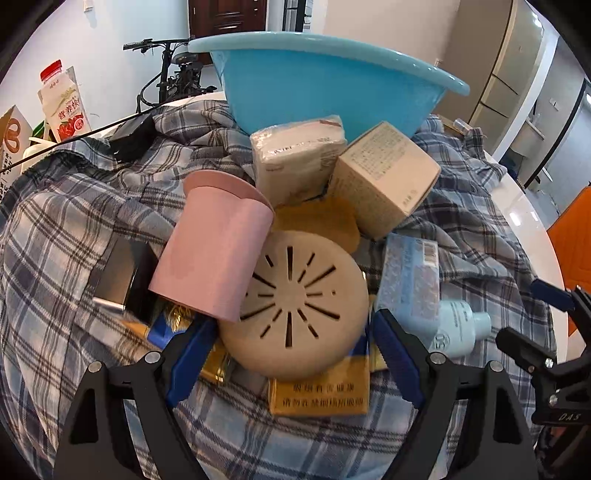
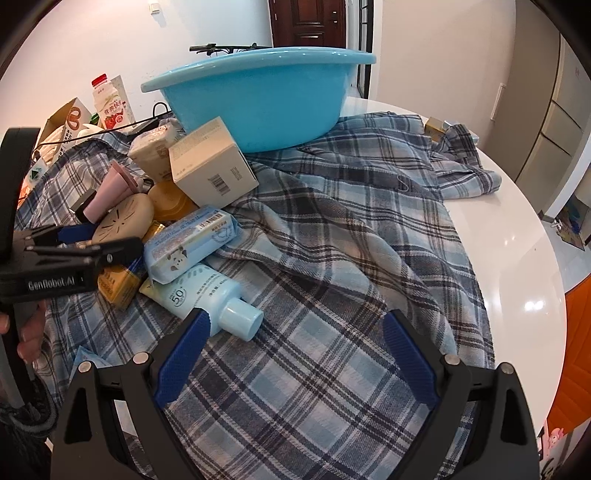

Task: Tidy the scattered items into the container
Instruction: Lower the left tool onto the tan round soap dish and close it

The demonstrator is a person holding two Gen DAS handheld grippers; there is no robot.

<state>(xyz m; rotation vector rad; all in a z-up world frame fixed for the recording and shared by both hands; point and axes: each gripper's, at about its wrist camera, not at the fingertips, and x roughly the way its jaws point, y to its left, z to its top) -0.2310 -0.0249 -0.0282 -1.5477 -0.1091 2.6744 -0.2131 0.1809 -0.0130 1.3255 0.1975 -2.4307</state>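
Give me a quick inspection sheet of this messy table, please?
Surface: white round table under a rumpled blue plaid cloth.
Job's things: blue plastic basin; pink plastic cup lying on its side, beige slotted round lid, beige cardboard box, pale blue capped bottle.
Clutter: red-capped drink carton.
Claws: left claw open around the lid; right claw open, over bare cloth.
Cables: black cable.
Surroundings: dark wooden door, bicycle.

Both grippers tilt steeply downward with jaws spread wide, the left gripper (image 1: 293, 350) apparently empty, the right gripper (image 2: 295, 354) clearly empty.
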